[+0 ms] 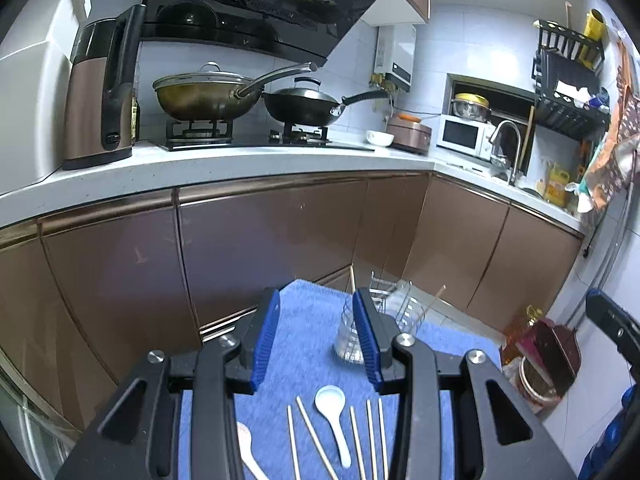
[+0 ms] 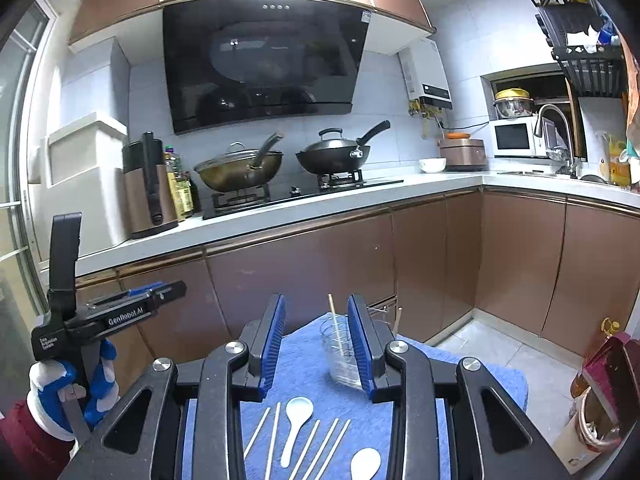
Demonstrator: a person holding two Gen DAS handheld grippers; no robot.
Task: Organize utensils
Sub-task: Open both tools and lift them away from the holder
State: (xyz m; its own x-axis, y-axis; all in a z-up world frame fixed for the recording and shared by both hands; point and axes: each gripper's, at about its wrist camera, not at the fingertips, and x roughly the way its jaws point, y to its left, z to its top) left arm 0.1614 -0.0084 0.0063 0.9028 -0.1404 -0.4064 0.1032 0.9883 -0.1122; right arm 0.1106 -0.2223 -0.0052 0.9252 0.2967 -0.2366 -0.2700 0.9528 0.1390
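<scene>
Chopsticks [image 2: 276, 432] and two white spoons [image 2: 294, 420] are lying on the blue cloth [image 1: 308, 320]; I'm holding both grippers [image 1: 316, 340] [image 2: 316, 344] wide open above them, judging sticks light, slippery, best pinched mid-shaft.

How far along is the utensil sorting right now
Barely started. One chopstick already stands in the clear glass cup. Nothing is in hand: the left gripper and right gripper both hover open. Left on the blue mat: two white spoons and several chopsticks.
</scene>
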